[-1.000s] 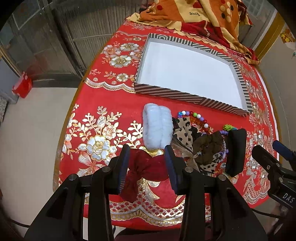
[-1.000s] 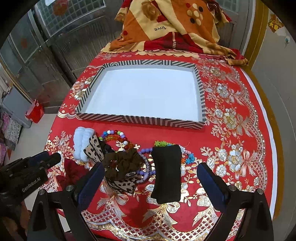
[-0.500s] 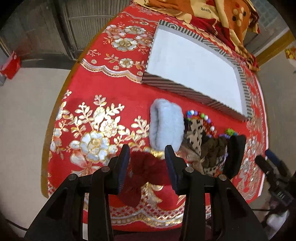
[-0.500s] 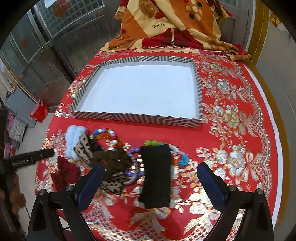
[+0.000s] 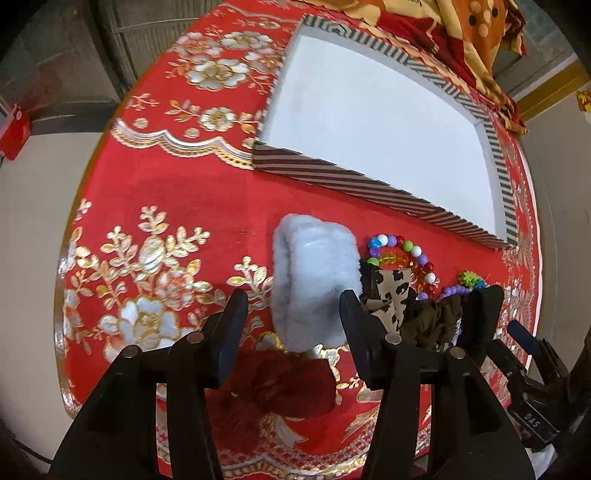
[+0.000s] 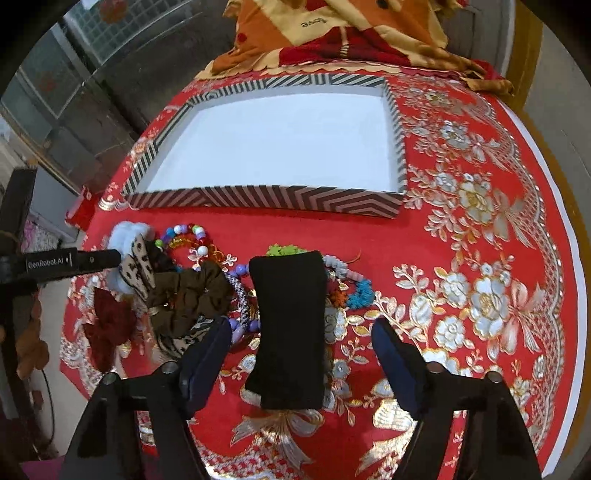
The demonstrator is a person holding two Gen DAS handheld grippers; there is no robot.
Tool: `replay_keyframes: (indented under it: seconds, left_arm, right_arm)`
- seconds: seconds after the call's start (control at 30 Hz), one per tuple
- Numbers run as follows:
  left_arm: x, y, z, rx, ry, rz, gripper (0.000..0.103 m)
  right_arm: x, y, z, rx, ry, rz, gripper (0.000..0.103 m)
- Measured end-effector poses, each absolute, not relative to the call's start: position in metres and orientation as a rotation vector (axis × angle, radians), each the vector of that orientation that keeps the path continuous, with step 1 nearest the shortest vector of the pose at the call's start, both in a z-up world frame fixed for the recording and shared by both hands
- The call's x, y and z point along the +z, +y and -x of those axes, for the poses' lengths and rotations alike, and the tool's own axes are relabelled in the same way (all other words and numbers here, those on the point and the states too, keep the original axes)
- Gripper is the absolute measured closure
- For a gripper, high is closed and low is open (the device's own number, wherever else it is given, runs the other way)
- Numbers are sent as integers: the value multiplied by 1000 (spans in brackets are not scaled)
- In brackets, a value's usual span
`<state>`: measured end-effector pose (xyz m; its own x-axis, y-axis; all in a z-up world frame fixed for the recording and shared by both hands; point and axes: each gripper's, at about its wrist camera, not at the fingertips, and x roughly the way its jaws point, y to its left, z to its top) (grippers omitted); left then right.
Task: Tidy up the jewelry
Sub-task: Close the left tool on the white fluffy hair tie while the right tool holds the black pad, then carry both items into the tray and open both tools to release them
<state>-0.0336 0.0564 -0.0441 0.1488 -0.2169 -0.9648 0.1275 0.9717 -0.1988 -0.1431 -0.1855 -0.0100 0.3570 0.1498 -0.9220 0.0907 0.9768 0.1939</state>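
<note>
A striped tray [image 5: 332, 173] with a white empty floor sits at the far side of the red table; it also shows in the right wrist view [image 6: 266, 201]. In front of it lies a pile: a white fluffy scrunchie [image 5: 314, 284], a bead bracelet [image 5: 399, 251], a leopard bow [image 5: 388, 295], a brown scrunchie [image 6: 192, 291], a black band [image 6: 290, 332] and a dark red scrunchie [image 5: 284, 384]. My left gripper [image 5: 291, 328] is open, its fingers either side of the white scrunchie's near end, with the red scrunchie below them. My right gripper [image 6: 299, 362] is open around the black band.
An orange and red blanket [image 6: 332, 33] is heaped behind the tray. The red floral tablecloth [image 6: 480, 221] spreads to the right of the pile. The table edge runs close below both grippers. A metal grille [image 5: 147, 33] stands beyond the table's left side.
My left gripper has opened wider and moved forward from the red scrunchie to the white fluffy one. My right gripper has come closer over the black band, still open.
</note>
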Motion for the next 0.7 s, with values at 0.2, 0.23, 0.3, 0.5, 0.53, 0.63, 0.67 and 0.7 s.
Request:
replay_keyframes:
  seconds: [0.2,0.23,0.3,0.5,0.53,0.63,0.67,0.7]
  left_arm:
    - [-51,47,27,-249,1406,51,52]
    - [-52,47,26,-253,1406,54,52]
    - [-53,47,26,-255,1403,65,53]
    - [-51,49,26,-266,1379,98,79]
    - [-49,50,26,-266,1372,100,82]
    - [-40,55,29,-268,1345,98,85]
    - [-37,56,29,-270,1335,98,85]
    - [-32,58,30,-273,1323,99,86]
  right_arm:
    - [-28,-181,136,55,1243,-220,36]
    - [-31,-181,136,57,1247,-219,36]
    - [-34,-181,135,65,1252,-229,48]
    - [-45,-184,136,94,1270,-264,68]
    - [-44,-183,137,94,1266,-266,69]
    - [-39,-184,138,103,1255,-273,76]
    - [-35,-186,139,108,1252,-282,80]
    - [-30,-187,140,111,1244,-289,81]
